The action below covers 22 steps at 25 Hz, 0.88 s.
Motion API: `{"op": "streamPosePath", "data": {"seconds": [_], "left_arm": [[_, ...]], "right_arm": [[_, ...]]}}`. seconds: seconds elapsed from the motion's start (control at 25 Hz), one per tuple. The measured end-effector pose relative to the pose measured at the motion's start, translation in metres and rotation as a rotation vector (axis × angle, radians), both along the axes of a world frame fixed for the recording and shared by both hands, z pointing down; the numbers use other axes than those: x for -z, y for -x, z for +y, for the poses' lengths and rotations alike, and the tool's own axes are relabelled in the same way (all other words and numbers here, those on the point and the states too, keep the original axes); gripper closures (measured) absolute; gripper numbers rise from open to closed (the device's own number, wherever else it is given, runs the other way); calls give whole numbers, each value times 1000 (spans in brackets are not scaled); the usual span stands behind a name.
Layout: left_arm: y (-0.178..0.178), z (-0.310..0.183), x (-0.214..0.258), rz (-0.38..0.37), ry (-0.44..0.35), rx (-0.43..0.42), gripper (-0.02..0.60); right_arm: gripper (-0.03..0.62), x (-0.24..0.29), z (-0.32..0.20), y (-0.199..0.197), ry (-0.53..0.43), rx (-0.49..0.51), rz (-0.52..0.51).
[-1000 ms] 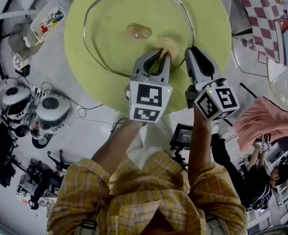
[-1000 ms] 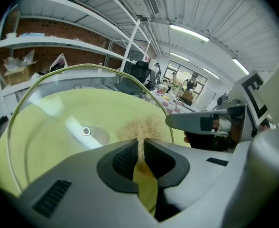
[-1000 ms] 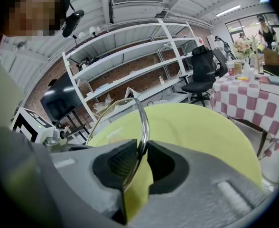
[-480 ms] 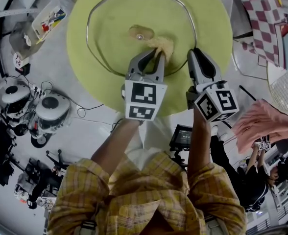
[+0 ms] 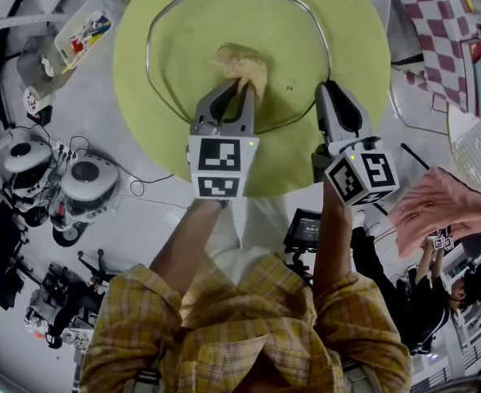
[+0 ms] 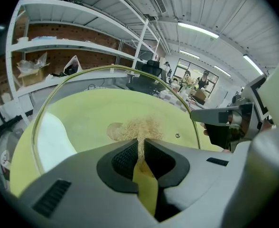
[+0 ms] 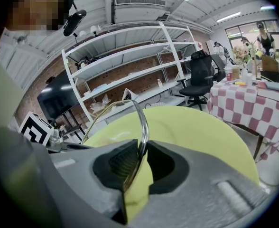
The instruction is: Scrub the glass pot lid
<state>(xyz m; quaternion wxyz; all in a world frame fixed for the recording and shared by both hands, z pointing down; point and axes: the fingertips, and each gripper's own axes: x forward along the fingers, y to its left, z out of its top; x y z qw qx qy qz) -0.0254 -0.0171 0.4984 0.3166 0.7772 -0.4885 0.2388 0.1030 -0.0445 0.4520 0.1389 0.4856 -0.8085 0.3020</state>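
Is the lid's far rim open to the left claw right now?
Likely yes: the left claw holds the scrubber against the lid, bare glass beyond it; the right claw grips the near rim, aside.

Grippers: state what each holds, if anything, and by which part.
The left gripper pinches the tan scrubber by its near end; the right gripper clamps the glass pot lid by its rim.

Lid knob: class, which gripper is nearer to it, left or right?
Left. The left gripper holds its scrub pad at the knob; the right gripper clamps the lid's rim, farther off.
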Motion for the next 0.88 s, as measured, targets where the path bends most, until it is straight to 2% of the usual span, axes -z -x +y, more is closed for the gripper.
{"op": "streamPosePath", "data": {"seconds": [0.32, 0.88], "left_arm": [[12, 0, -1, -24, -4, -1, 538], [53, 0, -5, -64, -9, 85, 538]], "right_arm": [[534, -1, 0, 1, -1, -1, -3], [533, -1, 2, 1, -3, 3, -20]]}}
